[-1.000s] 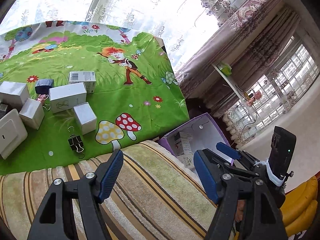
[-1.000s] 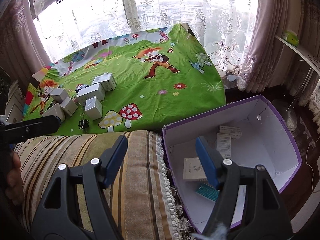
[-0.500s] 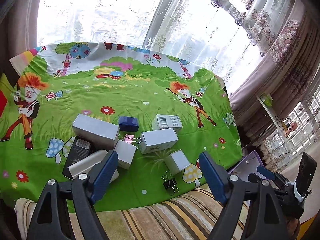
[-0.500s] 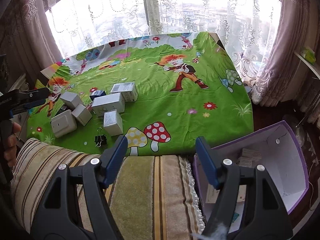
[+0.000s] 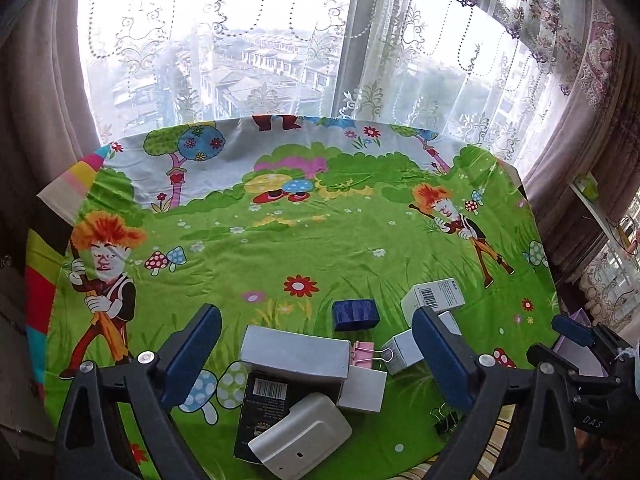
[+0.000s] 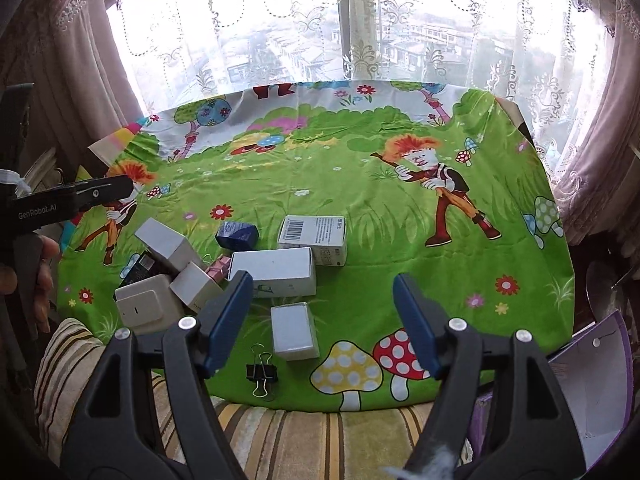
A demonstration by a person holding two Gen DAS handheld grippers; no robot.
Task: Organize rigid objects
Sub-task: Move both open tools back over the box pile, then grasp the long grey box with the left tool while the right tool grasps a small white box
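Several small boxes lie clustered on the green cartoon cloth [image 5: 320,248]. Under my left gripper [image 5: 316,360] are a long grey box [image 5: 296,358], a black box [image 5: 264,404], a white switch plate [image 5: 302,436] and a pink binder clip [image 5: 362,354]. Its jaws are opening wide and the pads press on nothing. My right gripper [image 6: 322,322] stands open above a small white box [image 6: 294,332]. Beside that box lies a black binder clip [image 6: 262,372]. Farther back are a long white box [image 6: 276,272], a barcode box [image 6: 314,236] and a blue box [image 6: 237,236].
An open purple box [image 6: 596,380] sits low at the right, off the table's edge. A striped cushion [image 6: 280,440] runs along the near edge. Lace curtains and a window stand behind the table. A hand [image 6: 40,272] holds the left gripper [image 6: 72,196] at the left.
Both views have swung away from the purple box and the striped cushion, over to the boxes on the green cloth. The left jaws have spread wider apart.
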